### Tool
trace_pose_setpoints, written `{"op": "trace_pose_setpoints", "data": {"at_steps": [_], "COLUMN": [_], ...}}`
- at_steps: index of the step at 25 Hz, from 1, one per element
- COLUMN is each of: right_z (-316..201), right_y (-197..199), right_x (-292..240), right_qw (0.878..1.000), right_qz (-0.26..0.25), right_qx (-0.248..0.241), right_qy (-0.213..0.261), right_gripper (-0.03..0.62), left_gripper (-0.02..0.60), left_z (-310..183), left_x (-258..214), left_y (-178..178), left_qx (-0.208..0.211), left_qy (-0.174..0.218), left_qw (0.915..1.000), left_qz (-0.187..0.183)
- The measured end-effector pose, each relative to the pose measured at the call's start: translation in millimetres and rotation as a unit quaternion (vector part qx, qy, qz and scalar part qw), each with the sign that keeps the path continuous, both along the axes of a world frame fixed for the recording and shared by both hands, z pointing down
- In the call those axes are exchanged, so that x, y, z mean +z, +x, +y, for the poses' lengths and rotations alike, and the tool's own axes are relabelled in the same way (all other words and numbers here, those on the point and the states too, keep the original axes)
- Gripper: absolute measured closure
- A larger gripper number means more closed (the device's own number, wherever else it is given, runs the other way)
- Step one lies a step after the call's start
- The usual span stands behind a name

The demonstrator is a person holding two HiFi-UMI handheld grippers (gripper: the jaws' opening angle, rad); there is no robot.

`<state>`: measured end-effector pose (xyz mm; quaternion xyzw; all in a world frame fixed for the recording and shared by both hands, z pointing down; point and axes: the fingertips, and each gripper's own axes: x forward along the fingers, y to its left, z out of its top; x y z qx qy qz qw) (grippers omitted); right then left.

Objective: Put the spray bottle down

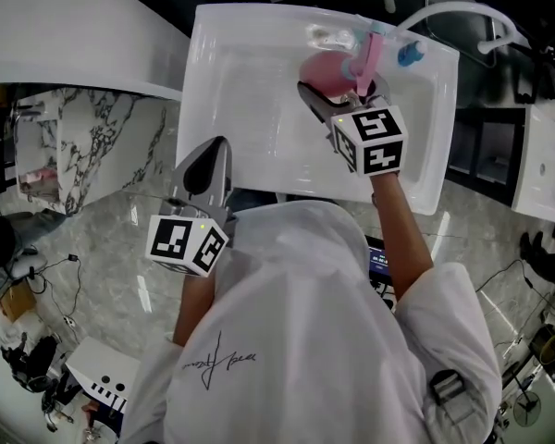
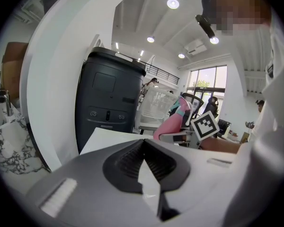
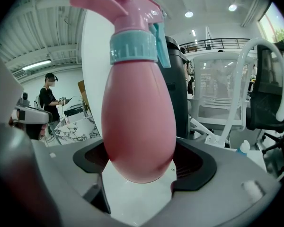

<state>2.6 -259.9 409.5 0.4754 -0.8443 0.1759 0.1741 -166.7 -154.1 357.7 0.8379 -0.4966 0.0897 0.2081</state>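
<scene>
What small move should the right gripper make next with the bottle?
Probably ease the right gripper straight down until the bottle stands on the table. The jaws clamp the upright bottle, bare white table lies right under it, and I cannot tell whether its base touches yet.

Right gripper [image 1: 340,91], arm stretched forward, grips the bottle [image 3: 139,112] between its jaws; left gripper [image 1: 217,152] held back, jaws together.

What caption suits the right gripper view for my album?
Pink spray bottle held upright in the right hand-held gripper over a white table.
</scene>
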Motion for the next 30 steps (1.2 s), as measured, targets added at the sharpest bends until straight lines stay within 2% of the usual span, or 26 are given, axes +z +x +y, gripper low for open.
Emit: {"op": "trace_pose_setpoints", "data": {"at_steps": [30], "right_z": [-53], "right_y": [-19], "right_x": [46], "right_qw": [0.999], "right_qz": [0.008], "right_qx": [0.014], "right_qy": [-0.031], "right_gripper": [0.195], "left_gripper": [0.554], "left_z": [-33], "left_x": [15], "left_y": [-22], "left_qx": [0.003], "left_qy": [-0.028], "left_qw": [0.9996], "left_qz": [-0.004]}}
